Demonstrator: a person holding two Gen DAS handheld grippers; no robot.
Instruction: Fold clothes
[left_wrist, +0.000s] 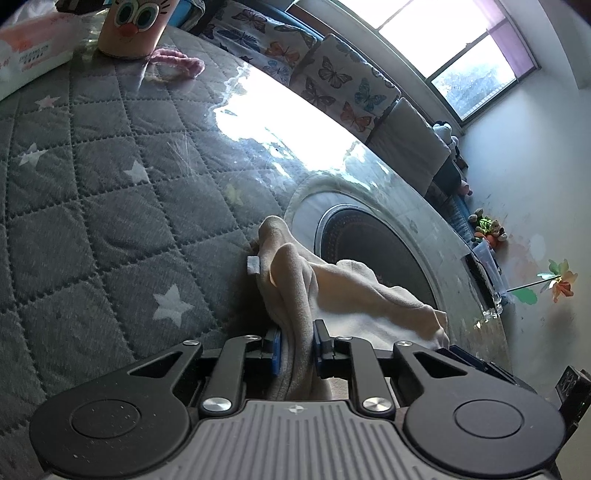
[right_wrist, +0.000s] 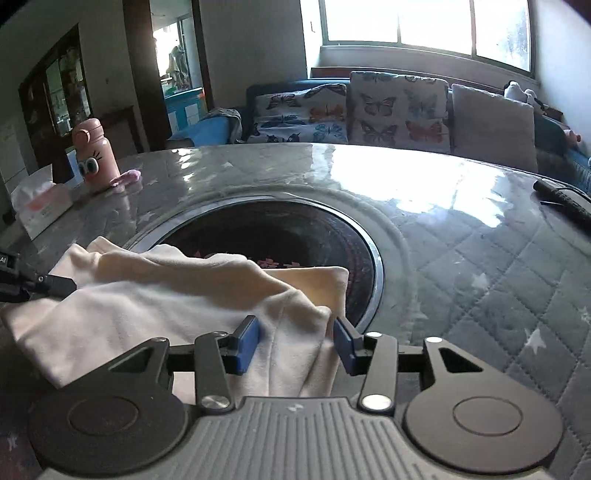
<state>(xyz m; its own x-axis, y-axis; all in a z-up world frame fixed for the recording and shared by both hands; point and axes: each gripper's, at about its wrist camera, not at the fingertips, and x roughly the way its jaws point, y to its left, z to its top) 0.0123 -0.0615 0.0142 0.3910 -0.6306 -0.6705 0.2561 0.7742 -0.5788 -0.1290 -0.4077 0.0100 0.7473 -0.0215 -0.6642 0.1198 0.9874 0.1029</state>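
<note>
A cream garment (right_wrist: 177, 295) lies bunched at the near edge of a round table, partly over its dark centre disc (right_wrist: 295, 236). My left gripper (left_wrist: 297, 347) is shut on a thick fold of the garment (left_wrist: 295, 280), which bulges up between the blue pads. My right gripper (right_wrist: 295, 339) is open with its blue pads either side of a hanging fold of the cloth. The left gripper's tip also shows in the right wrist view (right_wrist: 40, 282) at the garment's left end.
The table wears a grey quilted star-pattern cover (left_wrist: 110, 177) under clear glossy plastic. A pink bottle with cartoon eyes (right_wrist: 94, 155), a tissue pack (right_wrist: 40, 210) and a pink hair tie (left_wrist: 177, 61) sit at the far left. A dark object (right_wrist: 561, 199) lies at far right. A sofa with butterfly cushions (right_wrist: 395, 110) stands behind.
</note>
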